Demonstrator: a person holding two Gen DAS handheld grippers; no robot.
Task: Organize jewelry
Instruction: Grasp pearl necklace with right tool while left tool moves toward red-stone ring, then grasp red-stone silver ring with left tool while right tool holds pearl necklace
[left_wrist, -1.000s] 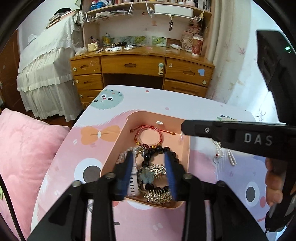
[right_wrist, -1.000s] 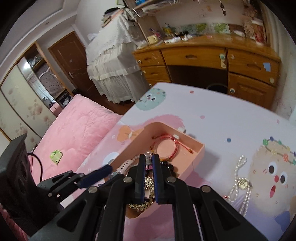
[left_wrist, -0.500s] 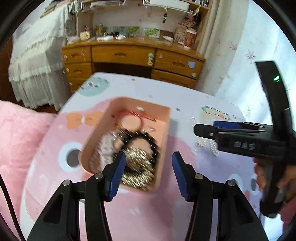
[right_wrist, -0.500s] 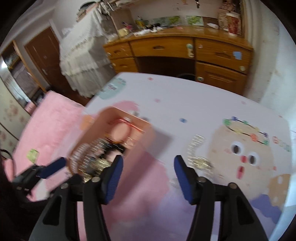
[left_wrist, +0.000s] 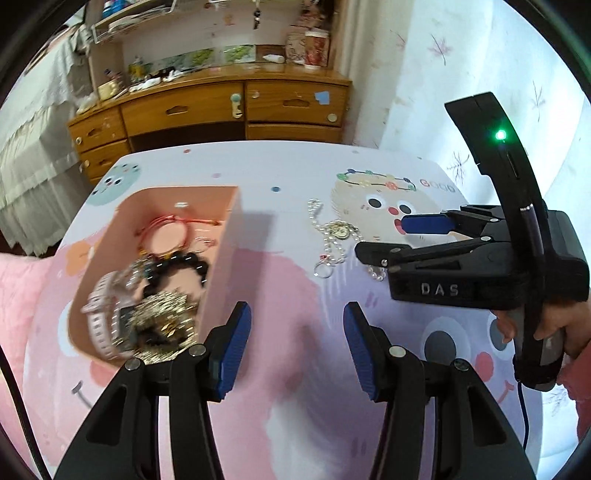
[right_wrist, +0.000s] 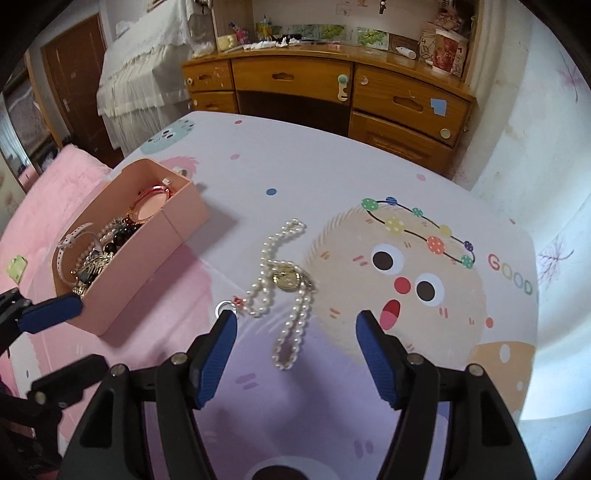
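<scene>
Right now I have both hand-held grippers spread and empty, my right hand-held gripper (right_wrist: 295, 354) just short of the pearl necklace (right_wrist: 282, 280) on the surface (right_wrist: 295, 166), my left hand-held gripper (left_wrist: 297, 347) beside the pink box (left_wrist: 218, 266).

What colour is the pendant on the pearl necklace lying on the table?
Gold, a round disc on the white pearl necklace; it shows best in the right wrist view.
</scene>
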